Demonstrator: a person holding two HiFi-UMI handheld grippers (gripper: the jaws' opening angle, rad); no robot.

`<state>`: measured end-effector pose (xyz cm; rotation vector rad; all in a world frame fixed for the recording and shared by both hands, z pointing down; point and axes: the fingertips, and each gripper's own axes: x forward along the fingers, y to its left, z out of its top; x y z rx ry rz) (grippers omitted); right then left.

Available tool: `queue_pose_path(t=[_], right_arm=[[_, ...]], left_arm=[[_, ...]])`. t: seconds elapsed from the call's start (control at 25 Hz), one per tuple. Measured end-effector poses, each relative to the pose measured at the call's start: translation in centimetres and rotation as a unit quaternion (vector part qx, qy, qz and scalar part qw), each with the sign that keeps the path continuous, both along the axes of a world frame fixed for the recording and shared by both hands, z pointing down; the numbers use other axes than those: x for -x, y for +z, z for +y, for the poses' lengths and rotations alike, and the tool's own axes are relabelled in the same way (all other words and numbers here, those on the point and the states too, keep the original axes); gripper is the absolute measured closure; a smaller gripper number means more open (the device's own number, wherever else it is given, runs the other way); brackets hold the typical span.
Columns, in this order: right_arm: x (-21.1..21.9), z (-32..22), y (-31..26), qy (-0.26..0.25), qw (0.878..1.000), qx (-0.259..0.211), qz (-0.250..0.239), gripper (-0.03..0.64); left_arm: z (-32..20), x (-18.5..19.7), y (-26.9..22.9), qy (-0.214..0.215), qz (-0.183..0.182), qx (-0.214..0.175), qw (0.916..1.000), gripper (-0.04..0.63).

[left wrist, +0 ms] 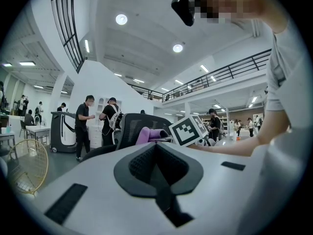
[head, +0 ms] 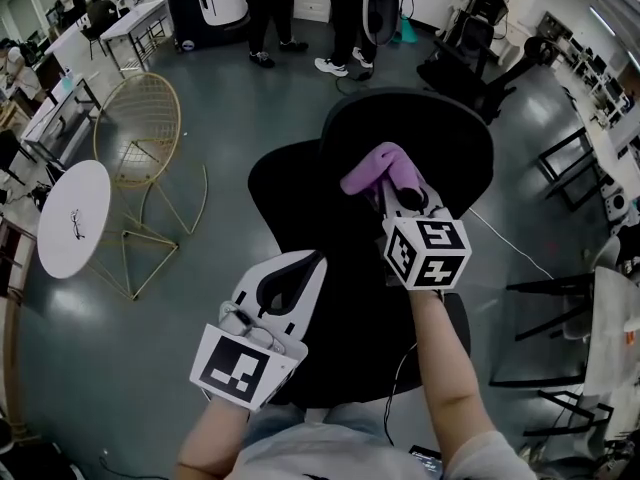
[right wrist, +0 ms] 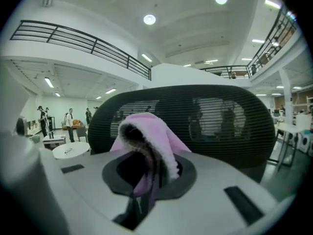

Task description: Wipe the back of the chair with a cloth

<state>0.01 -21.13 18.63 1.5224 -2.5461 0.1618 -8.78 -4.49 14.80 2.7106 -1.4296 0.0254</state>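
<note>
A black office chair stands in front of me, its mesh back (head: 430,128) curving beyond the seat (head: 300,198). My right gripper (head: 392,190) is shut on a purple cloth (head: 380,165), held just short of the inner face of the back. In the right gripper view the cloth (right wrist: 146,131) bulges out of the shut jaws, with the mesh back (right wrist: 225,124) close behind it. My left gripper (head: 298,266) hangs over the seat, shut with nothing in it. In the left gripper view the chair back (left wrist: 139,124) and the cloth (left wrist: 149,133) lie ahead of the left gripper (left wrist: 156,148).
A gold wire chair (head: 140,128) and a round white table (head: 72,218) stand to the left. People (head: 265,8) stand at the far side beside a dark machine (head: 205,3). More black chairs (head: 470,38) and desks (head: 600,148) are at the right. A thin cable (head: 510,243) crosses the floor.
</note>
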Motion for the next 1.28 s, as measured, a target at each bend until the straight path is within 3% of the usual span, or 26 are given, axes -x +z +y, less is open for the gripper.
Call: queue_pose_path(t=[0.4, 0.76, 1.28], right_arm=[[7.5, 3.6, 0.1, -0.086, 0.996, 0.001, -0.008, 0.573], [7.1, 4.4, 0.8, -0.089, 0.996, 0.002, -0.026, 0.573], [9.5, 5.7, 8.0, -0.111, 0.992, 0.055, 0.013, 0.572]], left_arm=[[0.3, 1.7, 0.2, -0.015, 0.004, 0.001, 0.9999, 0.583], [0.4, 2.5, 0.5, -0.027, 0.007, 0.003, 0.9996, 0.583], [0.8, 3.8, 2.5, -0.039, -0.005, 0.013, 0.9991, 0.583]])
